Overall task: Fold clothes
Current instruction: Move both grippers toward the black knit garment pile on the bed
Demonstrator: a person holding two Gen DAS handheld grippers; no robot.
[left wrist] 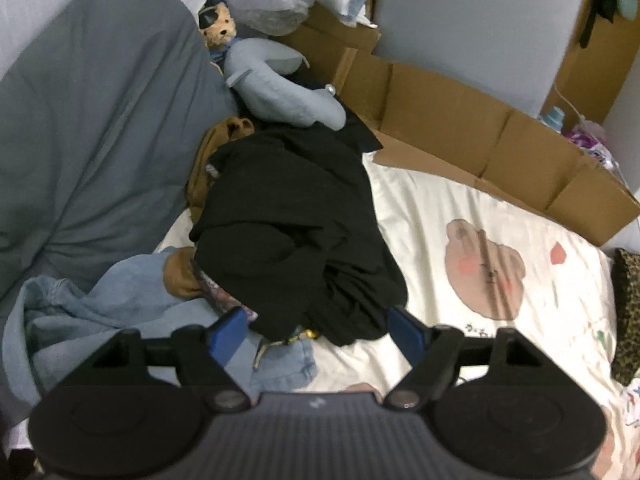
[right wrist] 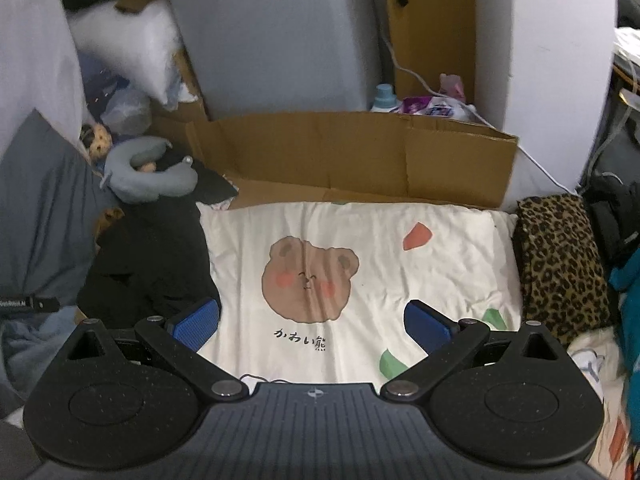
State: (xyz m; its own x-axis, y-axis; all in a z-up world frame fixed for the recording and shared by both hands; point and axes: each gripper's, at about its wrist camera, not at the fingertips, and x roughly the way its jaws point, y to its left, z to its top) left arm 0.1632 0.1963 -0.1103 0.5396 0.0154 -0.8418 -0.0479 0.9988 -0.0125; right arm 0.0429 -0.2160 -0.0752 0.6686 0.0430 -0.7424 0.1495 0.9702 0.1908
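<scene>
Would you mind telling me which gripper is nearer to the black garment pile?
Left. The left gripper is open right at the near edge of the black garment pile; the right gripper is open over the bear-print sheet beside it.

Bear-print bed sheet [right wrist: 400, 248] — black clothes [left wrist: 288, 216]; leopard cloth [right wrist: 560, 264]

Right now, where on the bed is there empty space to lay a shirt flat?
The bear-print sheet is bare between the black clothes pile and the leopard-print cloth, up to the cardboard. Beside the grey duvet, black clothes, denim and a neck pillow crowd together.
</scene>
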